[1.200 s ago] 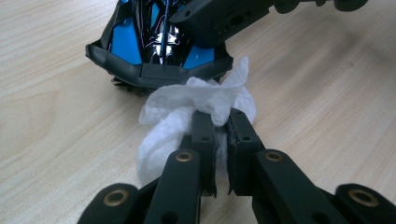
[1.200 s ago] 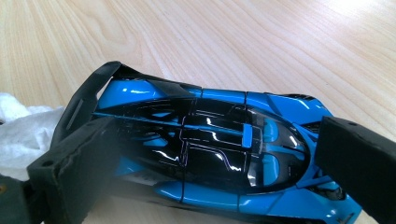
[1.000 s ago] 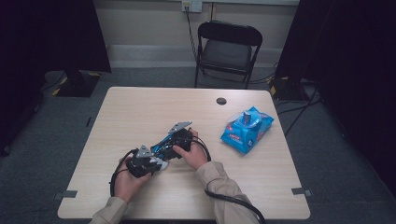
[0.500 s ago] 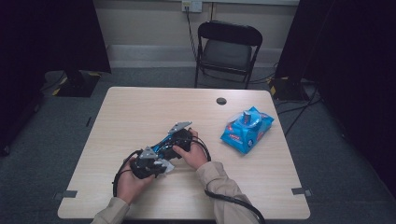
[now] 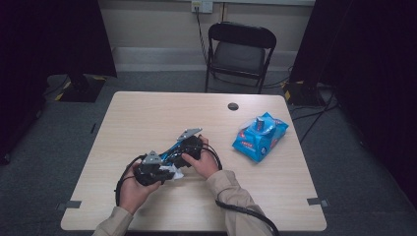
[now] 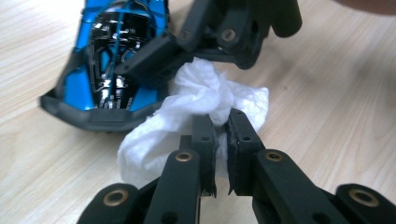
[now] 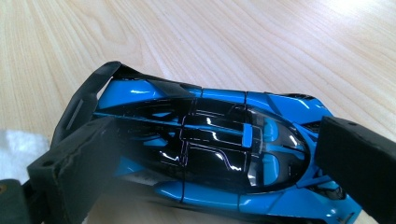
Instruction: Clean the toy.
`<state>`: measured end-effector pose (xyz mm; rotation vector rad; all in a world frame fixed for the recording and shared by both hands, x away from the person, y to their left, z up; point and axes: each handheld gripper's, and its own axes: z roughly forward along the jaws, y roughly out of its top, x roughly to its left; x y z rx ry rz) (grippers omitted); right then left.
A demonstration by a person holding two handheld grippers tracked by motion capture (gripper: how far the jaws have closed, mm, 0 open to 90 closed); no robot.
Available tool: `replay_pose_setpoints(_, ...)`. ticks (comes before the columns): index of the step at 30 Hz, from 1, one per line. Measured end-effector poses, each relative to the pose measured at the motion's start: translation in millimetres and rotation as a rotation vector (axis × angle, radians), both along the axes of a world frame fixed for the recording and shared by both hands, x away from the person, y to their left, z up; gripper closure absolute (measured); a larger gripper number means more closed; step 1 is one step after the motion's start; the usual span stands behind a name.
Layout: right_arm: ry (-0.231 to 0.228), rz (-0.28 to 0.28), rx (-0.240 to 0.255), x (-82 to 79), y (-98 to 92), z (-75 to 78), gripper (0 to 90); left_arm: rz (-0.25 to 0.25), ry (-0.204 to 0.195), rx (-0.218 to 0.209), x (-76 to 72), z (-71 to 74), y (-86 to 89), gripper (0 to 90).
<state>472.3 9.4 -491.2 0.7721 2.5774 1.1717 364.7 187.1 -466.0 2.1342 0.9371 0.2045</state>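
on the near-left part of the light wooden table (image 5: 147, 118) — a blue and black toy sports car (image 7: 219, 154), lying at a slant, one end toward the near left, the other toward the far right. clamped across its body by the right gripper (image 7: 210, 172), one black pad against each flank, glossy black roof and blue panels between them. seen from above, right gripper (image 5: 189, 147) in the person's right hand (image 5: 204, 162), just right of the car's middle.

at the car's near-left end, a crumpled white tissue (image 6: 196, 112), touching the blue bodywork and resting on the tabletop. pinched by the left gripper (image 6: 222, 126) — jaws drawn almost together, a twist of tissue squeezed between the tips, the rest bunched loose below and to the left. from above, left gripper (image 5: 152, 169) in the left hand (image 5: 133, 187), close beside the right one, black cables looping off toward the near edge.

well apart to the right, a blue wet-wipes pack (image 5: 259, 137), flat on the table. farther off, a small dark round disc (image 5: 233, 106) near the far edge, and beyond the table a black folding chair (image 5: 241, 54) against the wall.
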Motion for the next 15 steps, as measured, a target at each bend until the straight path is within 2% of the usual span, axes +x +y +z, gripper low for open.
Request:
replay_pose_setpoints(5, 0.001, 0.0, -0.001, 0.2, 0.1, 0.1, 0.0, 0.034, -0.005, -0.022, 1.3, 8.6, 13.2, 83.5)
replay_pose_setpoints(10, 0.003, -0.002, 0.0, -0.1, 0.2, 0.2, 0.0, 0.091, -0.043, -0.061, 3.2, 18.7, 32.0, 83.5)
replay_pose_setpoints(15, 0.002, -0.002, 0.001, -0.2, 0.1, 0.1, 0.0, 0.164, -0.079, -0.066, 6.8, 21.4, 53.2, 83.4)
